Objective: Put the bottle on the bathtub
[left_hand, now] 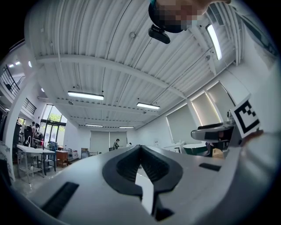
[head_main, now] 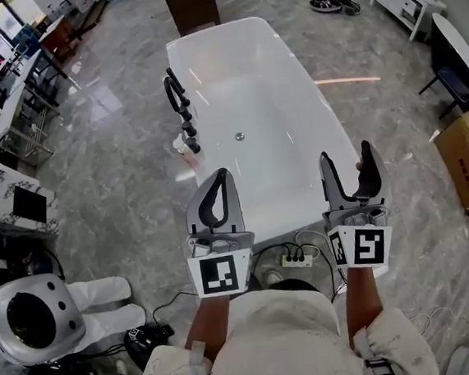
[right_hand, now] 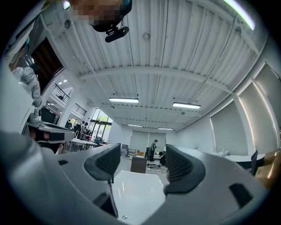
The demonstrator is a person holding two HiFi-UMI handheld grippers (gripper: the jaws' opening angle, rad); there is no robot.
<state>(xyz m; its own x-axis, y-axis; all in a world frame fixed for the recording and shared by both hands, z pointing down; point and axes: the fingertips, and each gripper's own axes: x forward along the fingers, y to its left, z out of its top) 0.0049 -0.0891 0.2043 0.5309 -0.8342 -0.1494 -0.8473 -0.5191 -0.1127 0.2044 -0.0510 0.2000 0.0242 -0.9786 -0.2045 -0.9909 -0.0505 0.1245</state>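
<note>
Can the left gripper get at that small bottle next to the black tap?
Probably yes: the bottle stands by the tap at the bathtub's rim, just ahead of the left gripper, nothing between. Its shut jaws must open first.

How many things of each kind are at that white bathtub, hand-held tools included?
White oval bathtub: 1
Black tap set on its rim: 1
Small clear bottle: 1
Two-jaw grippers: 2 (left gripper, right gripper)
Total: 5
</note>
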